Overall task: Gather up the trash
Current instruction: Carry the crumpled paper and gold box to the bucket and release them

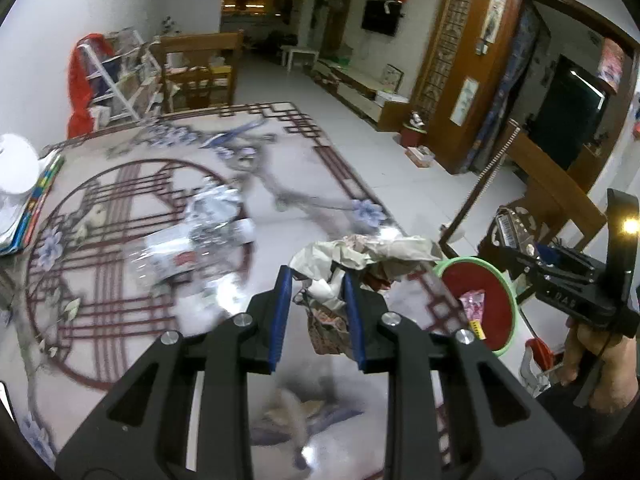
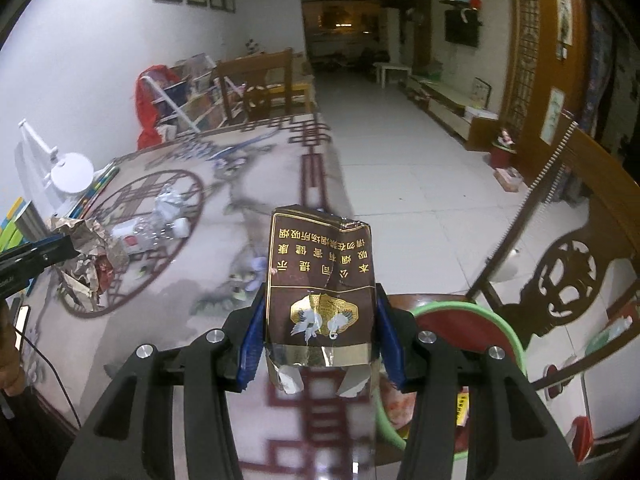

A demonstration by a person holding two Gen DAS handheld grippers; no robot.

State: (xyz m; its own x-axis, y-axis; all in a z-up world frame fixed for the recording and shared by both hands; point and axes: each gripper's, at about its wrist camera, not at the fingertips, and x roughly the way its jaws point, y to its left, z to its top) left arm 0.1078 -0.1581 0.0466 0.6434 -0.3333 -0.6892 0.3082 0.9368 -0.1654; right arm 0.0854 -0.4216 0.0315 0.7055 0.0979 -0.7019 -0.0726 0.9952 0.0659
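- The surface (image 1: 304, 184) is glossy and pale, printed with a dark red lattice border, a large circle motif and bluish flowers.
- Near the circle lies a crushed clear plastic bottle (image 1: 196, 240) beside crumpled silvery wrapping (image 2: 170, 200).
- At the far left edge sit colourful books (image 1: 36, 204) and a white lamp base (image 2: 72, 172).

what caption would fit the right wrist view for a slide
Right gripper clamps a torn brown cigarette pack above the patterned table, beside a green-rimmed red basin.
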